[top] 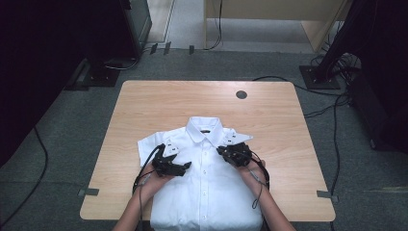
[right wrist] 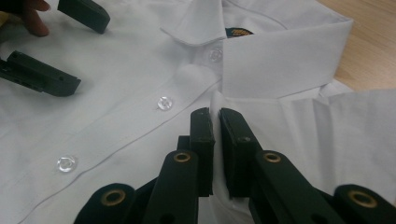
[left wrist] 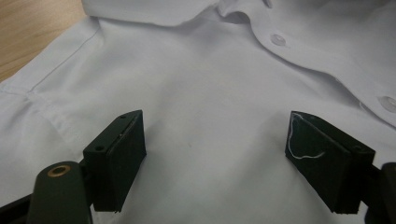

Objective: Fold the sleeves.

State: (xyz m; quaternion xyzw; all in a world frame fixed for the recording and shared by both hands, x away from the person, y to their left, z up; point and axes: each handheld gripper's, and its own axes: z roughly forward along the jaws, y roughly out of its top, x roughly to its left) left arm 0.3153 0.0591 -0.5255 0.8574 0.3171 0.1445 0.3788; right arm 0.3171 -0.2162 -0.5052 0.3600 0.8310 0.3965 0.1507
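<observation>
- Shirt [top: 207, 178]: white, buttoned, laid front-up on the table [top: 144, 106]. It is placed at the middle of the near edge, with the hem hanging over that edge and the collar [top: 204, 127] turned toward the far edge. One sleeve is seen spread toward the left edge.
- Material, judged: thin woven cotton, light and limp. No shape is likely to be held once it is lifted, and it is likely to be creased easily. Little slip is expected between rubber pads.
- Stiffer parts, judged: the collar, the button placket [right wrist: 140, 116] and the seams. These are the firmest places for a hold. A pinch at a shoulder seam or a fold edge is preferred; open chest cloth would be bunched.
- Buttons [right wrist: 164, 102]: small, clear and hard. They are best kept out of the pads.
- Left gripper [top: 185, 166]: held over the shirt's left chest, near the placket. Its jaws are set wide apart, with bare cloth seen between them and nothing pinched.
- Right gripper [right wrist: 217, 123]: placed at the shirt's right shoulder, just beside the collar. Its jaws are closed together on a raised fold of shirt cloth, which is seen standing up between the pads.
- Table: light wood, with a round cable hole [top: 241, 95] near the far edge.
</observation>
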